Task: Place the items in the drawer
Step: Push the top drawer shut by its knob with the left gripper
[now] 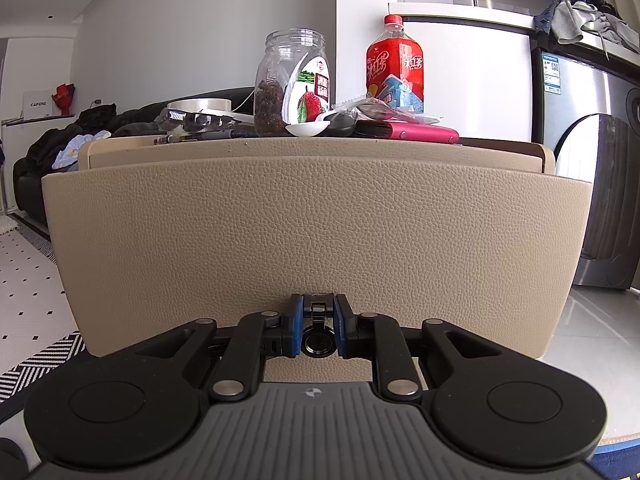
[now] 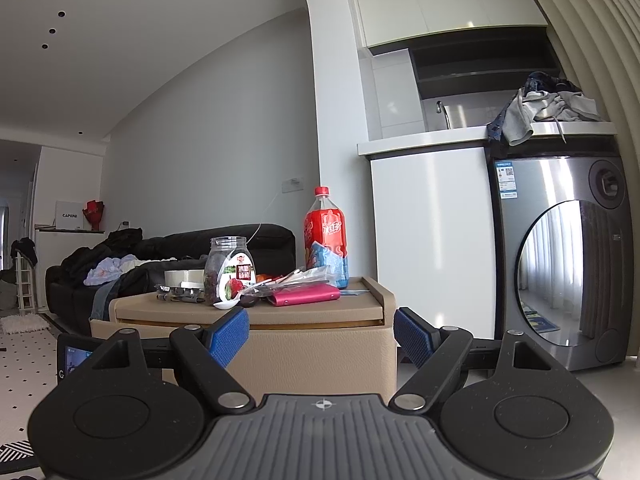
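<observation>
Drawer (image 1: 312,232) (beige, pebbled front) slightly out, left hand-held gripper (image 1: 317,330) clamping its black pull (image 1: 318,338); right hand-held gripper (image 2: 320,336) spread wide.

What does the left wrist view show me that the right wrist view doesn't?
Only the left wrist view: the left gripper with jaws closed on the drawer's black pull. Only the right wrist view: the right gripper with jaws wide open, well back from the drawer front. Both: jar, red bottle and pink case on top.
</observation>
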Available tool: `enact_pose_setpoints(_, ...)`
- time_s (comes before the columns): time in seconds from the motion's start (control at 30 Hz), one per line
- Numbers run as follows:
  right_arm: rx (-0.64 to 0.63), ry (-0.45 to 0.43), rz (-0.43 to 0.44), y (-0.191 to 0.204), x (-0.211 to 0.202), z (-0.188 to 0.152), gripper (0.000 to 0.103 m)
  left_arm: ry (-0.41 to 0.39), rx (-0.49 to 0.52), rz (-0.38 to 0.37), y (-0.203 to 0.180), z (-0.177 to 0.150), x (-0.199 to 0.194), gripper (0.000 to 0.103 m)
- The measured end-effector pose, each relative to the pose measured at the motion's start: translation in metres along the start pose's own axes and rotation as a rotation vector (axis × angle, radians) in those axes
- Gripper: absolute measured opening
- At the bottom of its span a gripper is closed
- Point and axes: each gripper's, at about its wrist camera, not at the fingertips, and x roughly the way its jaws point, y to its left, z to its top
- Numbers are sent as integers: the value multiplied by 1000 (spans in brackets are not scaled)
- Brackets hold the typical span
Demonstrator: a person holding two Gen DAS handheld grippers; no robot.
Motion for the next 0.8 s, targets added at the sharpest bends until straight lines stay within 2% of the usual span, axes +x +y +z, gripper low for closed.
enact_pose_setpoints(0.8,-1,1,-1,1,-3,-4,83,28,11,2,-2,12,22,19)
